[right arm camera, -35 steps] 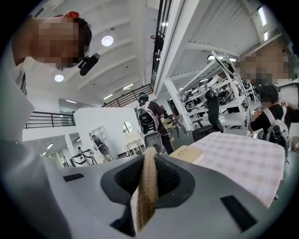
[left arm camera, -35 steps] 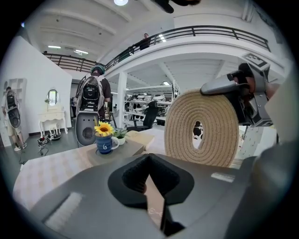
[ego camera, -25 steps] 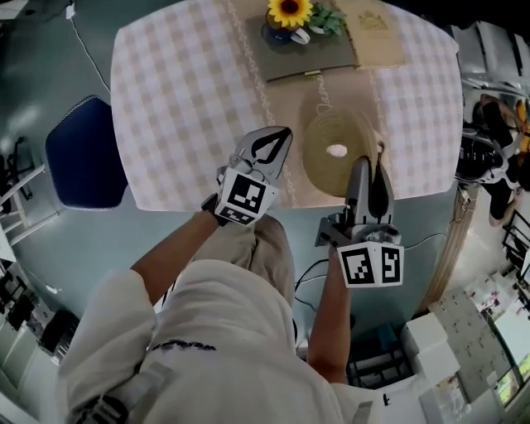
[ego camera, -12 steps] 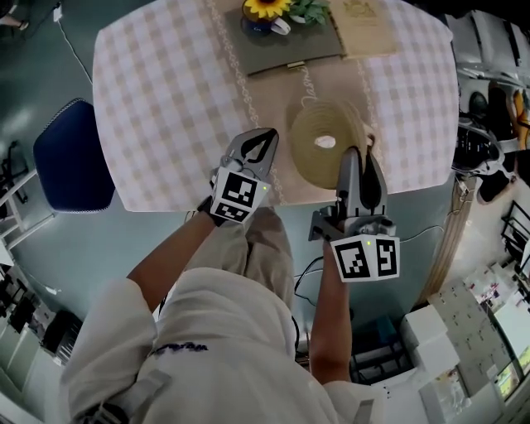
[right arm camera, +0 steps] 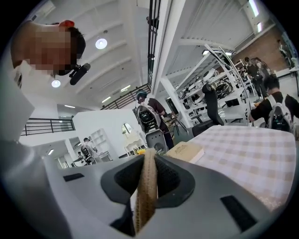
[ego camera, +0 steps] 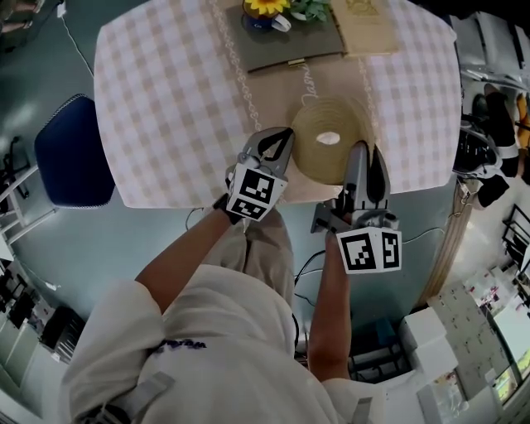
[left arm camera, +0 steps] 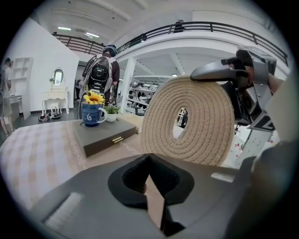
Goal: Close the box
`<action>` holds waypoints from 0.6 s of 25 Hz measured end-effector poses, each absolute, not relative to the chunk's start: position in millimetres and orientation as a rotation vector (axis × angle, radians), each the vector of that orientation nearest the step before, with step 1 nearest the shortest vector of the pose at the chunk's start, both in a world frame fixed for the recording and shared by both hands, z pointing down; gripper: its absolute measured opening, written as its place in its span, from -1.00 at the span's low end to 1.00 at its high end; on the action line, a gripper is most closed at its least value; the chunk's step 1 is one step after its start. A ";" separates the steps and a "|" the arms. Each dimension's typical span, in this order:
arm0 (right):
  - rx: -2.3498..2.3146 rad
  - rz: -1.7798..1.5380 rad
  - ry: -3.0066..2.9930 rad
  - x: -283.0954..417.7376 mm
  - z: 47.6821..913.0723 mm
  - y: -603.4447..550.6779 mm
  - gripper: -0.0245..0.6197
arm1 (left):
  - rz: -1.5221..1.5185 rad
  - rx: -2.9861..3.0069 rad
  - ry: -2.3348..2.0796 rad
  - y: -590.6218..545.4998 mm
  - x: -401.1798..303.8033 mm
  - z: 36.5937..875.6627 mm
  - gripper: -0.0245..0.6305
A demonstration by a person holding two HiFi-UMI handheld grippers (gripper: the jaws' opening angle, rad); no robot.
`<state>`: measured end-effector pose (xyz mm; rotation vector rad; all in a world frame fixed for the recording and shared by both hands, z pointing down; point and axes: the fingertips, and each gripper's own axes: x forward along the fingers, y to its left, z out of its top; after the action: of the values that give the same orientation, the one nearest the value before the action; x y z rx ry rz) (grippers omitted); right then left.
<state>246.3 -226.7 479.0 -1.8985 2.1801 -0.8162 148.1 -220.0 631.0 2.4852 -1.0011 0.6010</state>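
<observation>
A round coiled-rope lid with a hole in its middle is held over the near edge of the checked table. My right gripper is shut on the lid's right rim, and the rope edge runs between its jaws. In the left gripper view the lid stands upright and close, pinched at its top right. My left gripper is shut with nothing in it, just left of the lid. A flat dark box with a gold clasp lies closed at the table's far side.
A blue mug with a sunflower stands on the dark box, and a tan book lies to its right. A blue chair stands left of the table. Shelves and white boxes crowd the floor at the lower right.
My left gripper has moved right, closer to the lid's left edge. The right gripper has kept its grip on the lid's rim and shifted only slightly.
</observation>
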 end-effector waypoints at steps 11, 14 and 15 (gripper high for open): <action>-1.956 -0.798 2.169 269.7 496.4 -222.5 -0.71 | 0.600 2.454 -1.013 -215.9 155.2 638.4 -0.92; -1.979 -0.807 2.146 278.8 503.0 -220.5 -0.71 | 0.600 2.452 -1.019 -215.9 156.3 639.0 -0.92; -1.983 -0.810 2.142 280.5 504.4 -220.5 -0.71 | 0.599 2.449 -1.021 -216.1 156.4 639.1 -0.92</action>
<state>280.5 -220.5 504.4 -1.9831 2.1423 -0.8096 156.4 -216.1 639.1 2.4492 -1.0214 0.5992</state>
